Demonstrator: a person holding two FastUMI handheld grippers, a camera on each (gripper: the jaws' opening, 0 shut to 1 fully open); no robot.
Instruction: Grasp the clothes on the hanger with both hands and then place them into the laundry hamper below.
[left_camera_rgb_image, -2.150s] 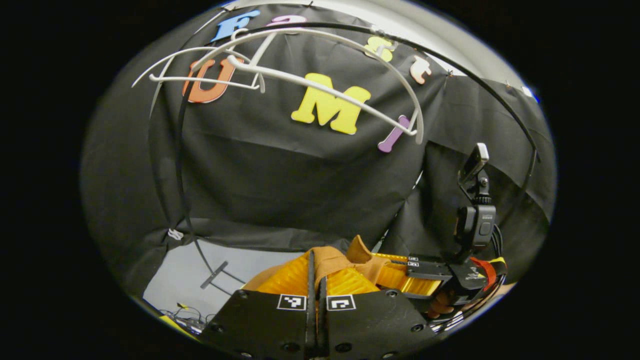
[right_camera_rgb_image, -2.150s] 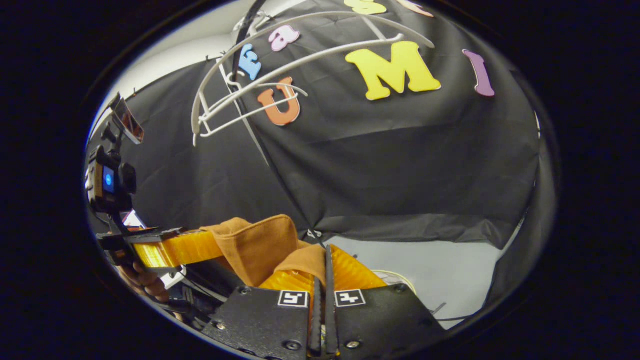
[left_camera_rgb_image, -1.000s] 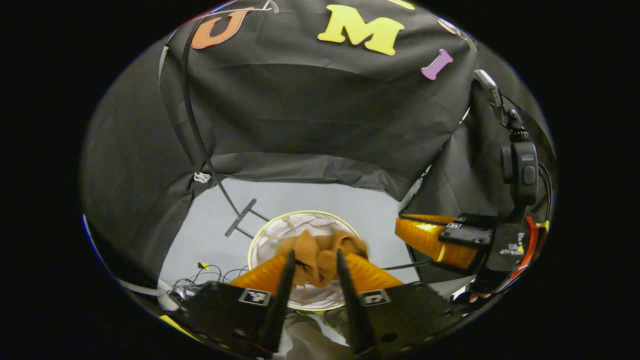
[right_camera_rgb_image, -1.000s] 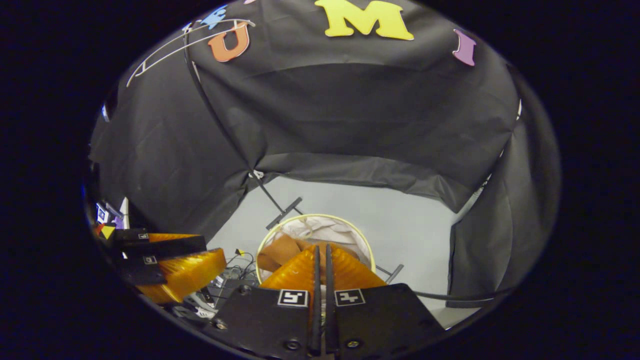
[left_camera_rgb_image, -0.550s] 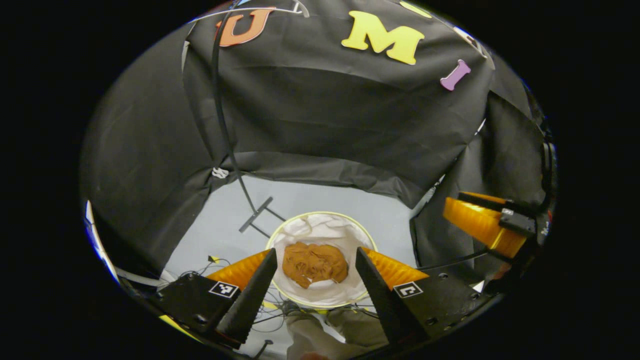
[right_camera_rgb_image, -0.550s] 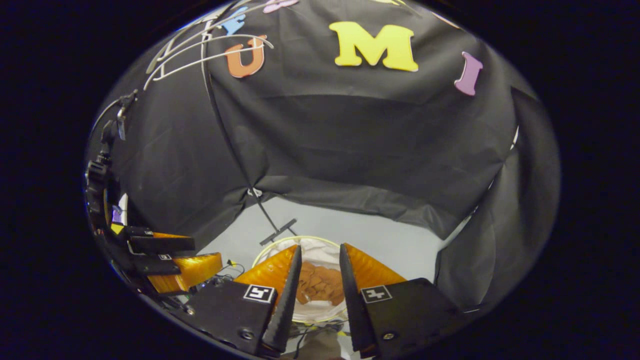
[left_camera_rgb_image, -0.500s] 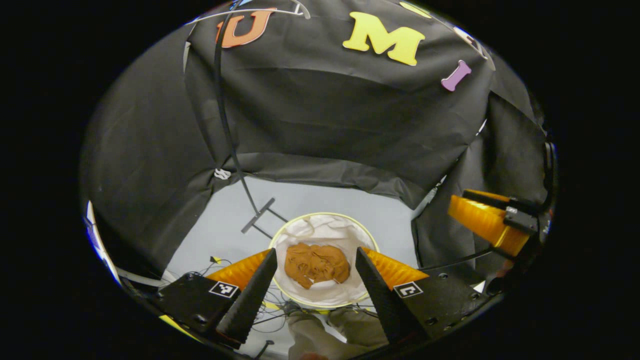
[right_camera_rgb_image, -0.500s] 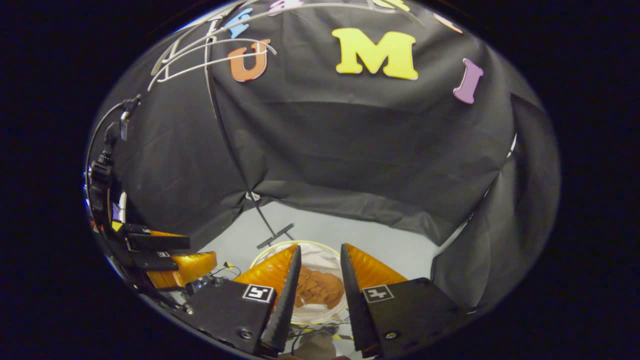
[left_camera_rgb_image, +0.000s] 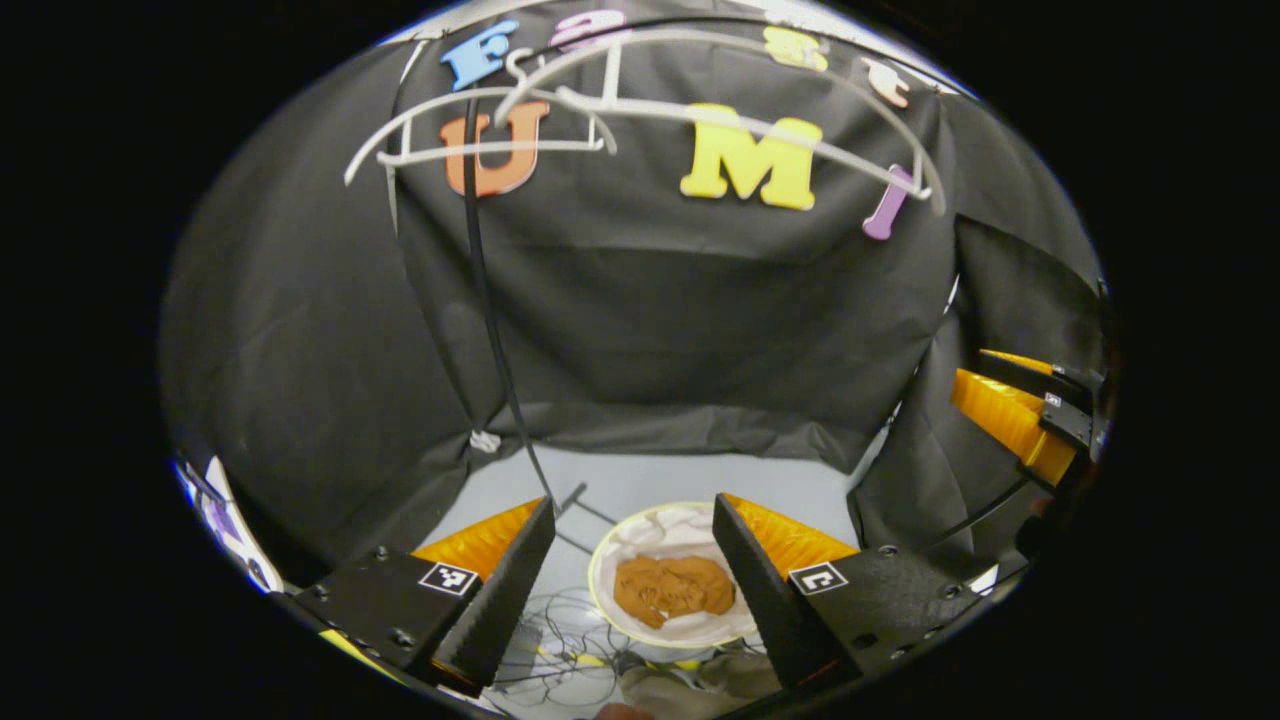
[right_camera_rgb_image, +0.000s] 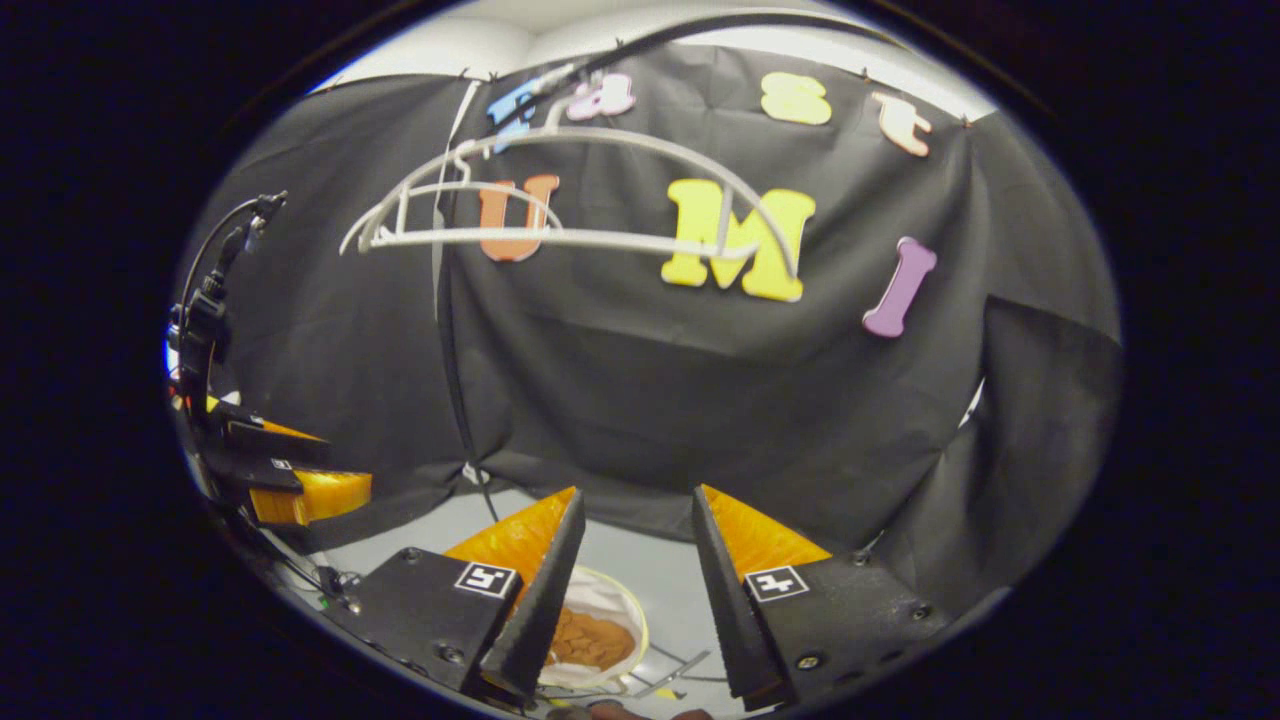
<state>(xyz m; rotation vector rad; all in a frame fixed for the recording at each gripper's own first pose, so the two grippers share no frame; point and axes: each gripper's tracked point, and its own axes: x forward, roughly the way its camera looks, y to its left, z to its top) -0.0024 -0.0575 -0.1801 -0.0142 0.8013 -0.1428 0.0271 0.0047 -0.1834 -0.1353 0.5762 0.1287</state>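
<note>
The brown garment (left_camera_rgb_image: 673, 588) lies crumpled inside the round white-lined laundry hamper (left_camera_rgb_image: 640, 530) on the floor, seen between the fingers of my left gripper (left_camera_rgb_image: 632, 502), which is open, holds nothing and hangs well above it. My right gripper (right_camera_rgb_image: 637, 494) is also open and holds nothing. Below its left finger, the hamper (right_camera_rgb_image: 612, 603) shows with the garment (right_camera_rgb_image: 590, 640) in it. Bare white hangers (left_camera_rgb_image: 640, 105) hang on the rack overhead, also in the right gripper view (right_camera_rgb_image: 560, 235). Each view shows the other gripper off to the side (left_camera_rgb_image: 1020, 410) (right_camera_rgb_image: 290, 480).
A black rack pole (left_camera_rgb_image: 490, 330) runs down to a foot on the grey floor beside the hamper. Loose cables (left_camera_rgb_image: 560, 640) lie on the floor in front of the hamper. Black cloth walls close in the back and both sides.
Both grippers opened and let go of the brown garment, which dropped into the hamper. Both have since lifted and tilted up, bringing the hangers back into sight.
</note>
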